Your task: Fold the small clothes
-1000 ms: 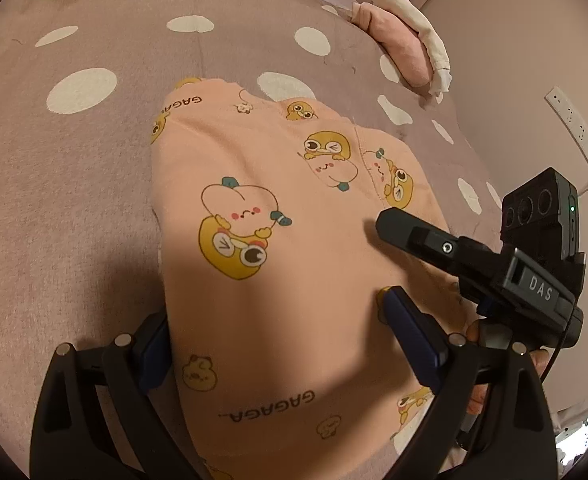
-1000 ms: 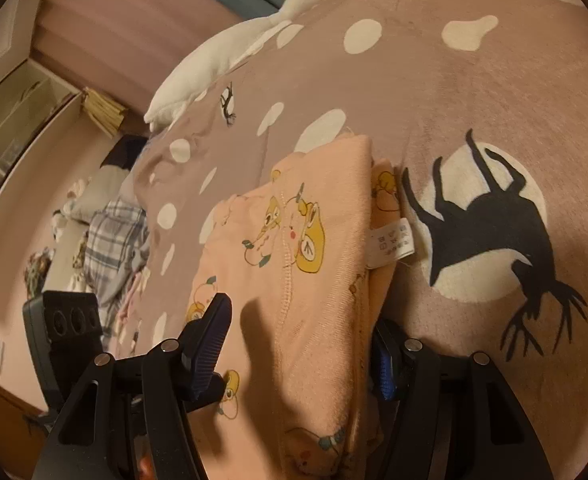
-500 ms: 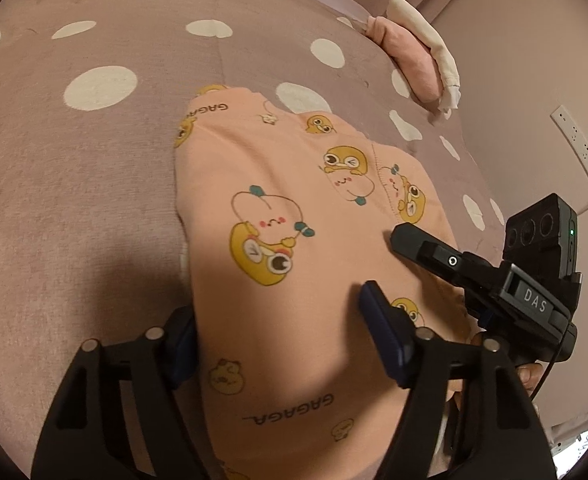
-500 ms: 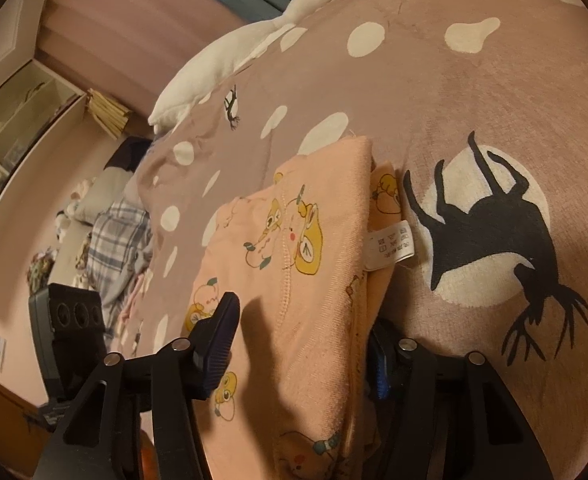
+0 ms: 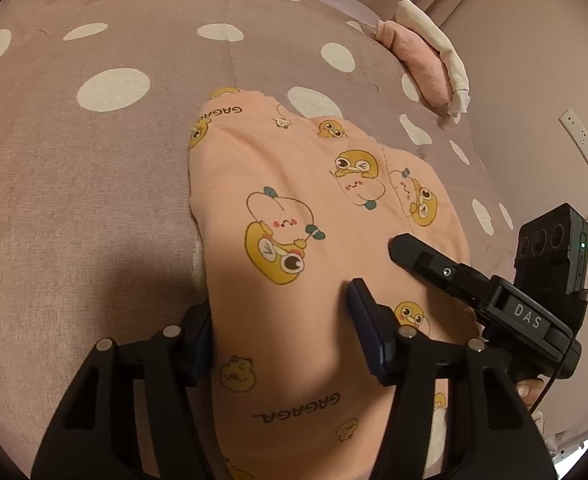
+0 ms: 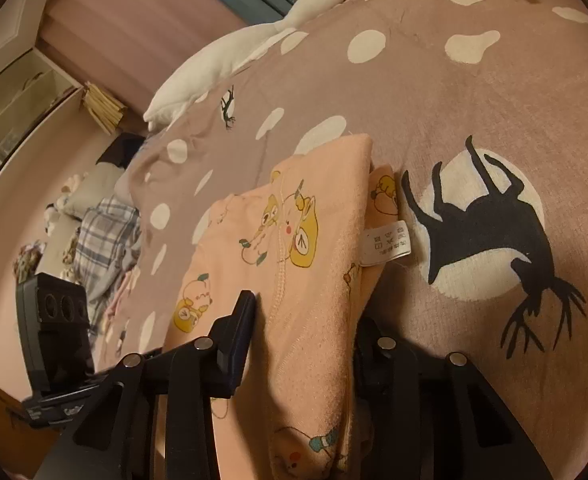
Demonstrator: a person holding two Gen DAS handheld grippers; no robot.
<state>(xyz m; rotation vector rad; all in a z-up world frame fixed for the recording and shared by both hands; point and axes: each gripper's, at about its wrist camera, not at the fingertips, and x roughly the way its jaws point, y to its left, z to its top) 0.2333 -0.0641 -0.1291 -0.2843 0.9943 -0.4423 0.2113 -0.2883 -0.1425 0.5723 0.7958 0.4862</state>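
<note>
A peach garment (image 5: 294, 184) printed with yellow cartoon animals lies folded on the spotted mauve bedspread (image 5: 93, 160). My left gripper (image 5: 283, 336) straddles its near end. The jaws are closing, both pads touch the cloth, and the fabric humps up between them. My right gripper (image 6: 306, 330) holds the garment (image 6: 318, 216) at its side edge, below the white care label (image 6: 386, 242). Its jaws are closing too, squeezing a ridge of fabric, and the right finger is hidden behind the cloth. In the left wrist view the right gripper's upper finger (image 5: 414, 252) lies on the garment.
A white goose plush (image 6: 253, 44) lies at the far end of the bedspread (image 6: 454, 100). Folded pink and white clothes (image 5: 426, 68) sit near the bed's right edge. A plaid cloth (image 6: 105, 240) lies on the floor. A power strip (image 5: 586, 148) hangs on the wall.
Both pairs of jaws have narrowed around the garment, and the fabric has bunched up between them. Neither hand has shifted.
</note>
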